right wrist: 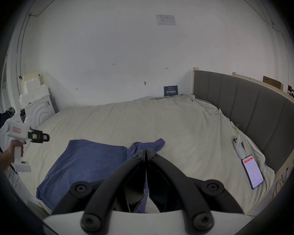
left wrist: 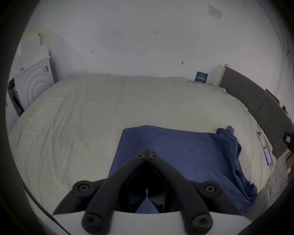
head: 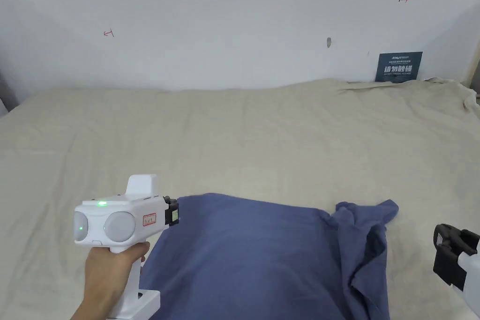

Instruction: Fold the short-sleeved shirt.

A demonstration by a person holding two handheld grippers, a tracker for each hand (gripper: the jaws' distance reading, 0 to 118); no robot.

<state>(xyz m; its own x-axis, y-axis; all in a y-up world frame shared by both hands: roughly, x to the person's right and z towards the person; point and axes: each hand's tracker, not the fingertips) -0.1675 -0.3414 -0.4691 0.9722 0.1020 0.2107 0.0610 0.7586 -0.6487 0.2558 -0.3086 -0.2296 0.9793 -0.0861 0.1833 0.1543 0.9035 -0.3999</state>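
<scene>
1. The head view is bright and evenly lit, soft daylight-like light on the white wall (head: 234,30), with no hard shadows.
2. Both gripper views are dimmer, ringed by a black fisheye border, darkest from 7 to 9 o'clock.
3. Straight lines bow near the edges.
4. The phone (right wrist: 252,170) screen glows at 4 o'clock.
5. Close-up jaws look soft.

A bed (head: 234,138) under a cream sheet carries a blue short-sleeved shirt (head: 262,260) at the frame's bottom centre; a phone (right wrist: 252,170) lies at its right edge.
</scene>
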